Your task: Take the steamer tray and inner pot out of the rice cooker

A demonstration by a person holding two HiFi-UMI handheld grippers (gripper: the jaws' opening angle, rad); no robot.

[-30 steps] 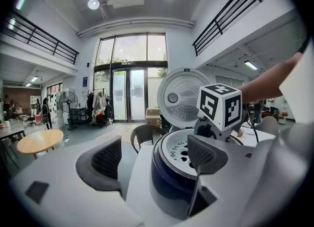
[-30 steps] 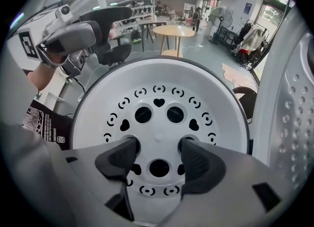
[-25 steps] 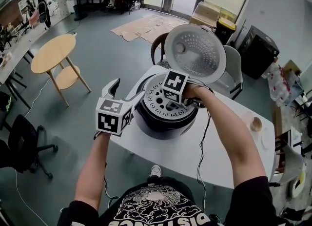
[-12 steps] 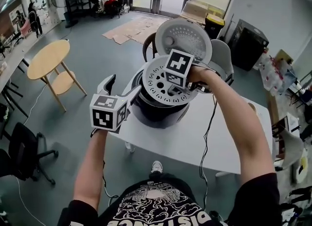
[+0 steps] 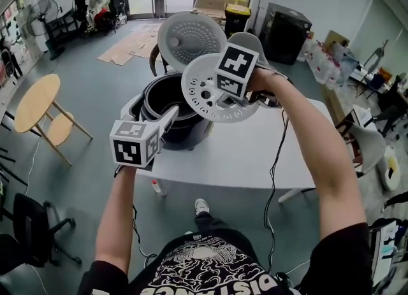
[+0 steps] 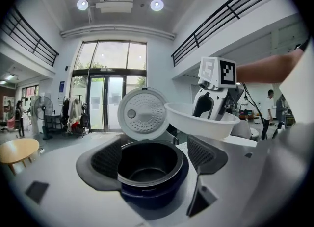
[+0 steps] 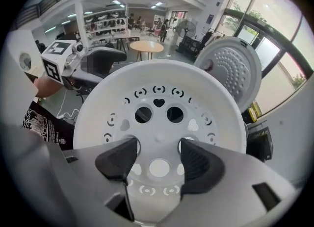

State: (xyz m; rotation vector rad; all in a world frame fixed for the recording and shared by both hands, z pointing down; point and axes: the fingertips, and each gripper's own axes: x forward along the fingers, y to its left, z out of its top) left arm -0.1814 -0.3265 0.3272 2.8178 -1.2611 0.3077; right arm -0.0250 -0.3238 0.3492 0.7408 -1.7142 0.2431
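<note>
My right gripper is shut on the white perforated steamer tray, its fingertips set into two of the tray's holes. The tray hangs in the air, above and to the right of the rice cooker. The dark inner pot sits uncovered in the cooker, empty in the left gripper view. The cooker's lid stands up behind. My left gripper is open at the cooker's left front, its jaws wide apart and holding nothing. From the left gripper view the tray floats right of the lid.
The cooker stands on a white table, with a black cable trailing over the table's front edge. A round wooden table stands on the floor to the left. Chairs and boxes are behind the table.
The right gripper has lifted the steamer tray up out of the cooker and to the right, uncovering the inner pot. The left gripper stayed open and drifted along the cooker's left side.
</note>
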